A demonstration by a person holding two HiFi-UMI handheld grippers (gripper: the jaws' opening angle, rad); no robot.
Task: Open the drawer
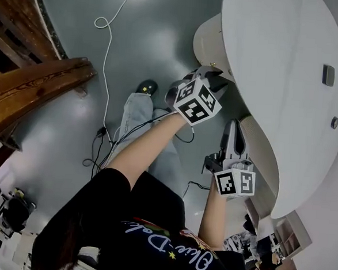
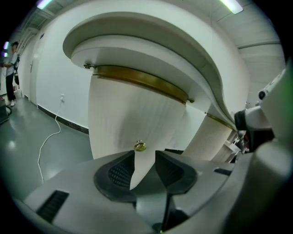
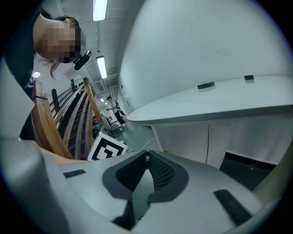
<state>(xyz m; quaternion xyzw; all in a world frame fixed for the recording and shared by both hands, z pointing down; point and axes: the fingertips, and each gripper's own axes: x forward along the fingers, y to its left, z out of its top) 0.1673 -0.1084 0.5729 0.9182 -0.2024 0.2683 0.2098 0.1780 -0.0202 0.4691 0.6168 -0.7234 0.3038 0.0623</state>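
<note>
The white desk top (image 1: 276, 81) overhangs the right half of the head view and closes off any way down from above onto the cream fluted front (image 2: 132, 114) beneath it; the opening is from the side, under the rim. In the left gripper view, clear air lies between the parted jaws of the left gripper (image 2: 145, 155) and the brass knob (image 2: 140, 146) just ahead (nothing stands between them). The right gripper (image 1: 234, 130) hangs close at that view's right edge, crowding that side. The grey floor (image 1: 147, 37) at the head view's upper left is open, save a white cable (image 1: 106, 63) and wooden rails (image 1: 34, 82) along the left edge.
</note>
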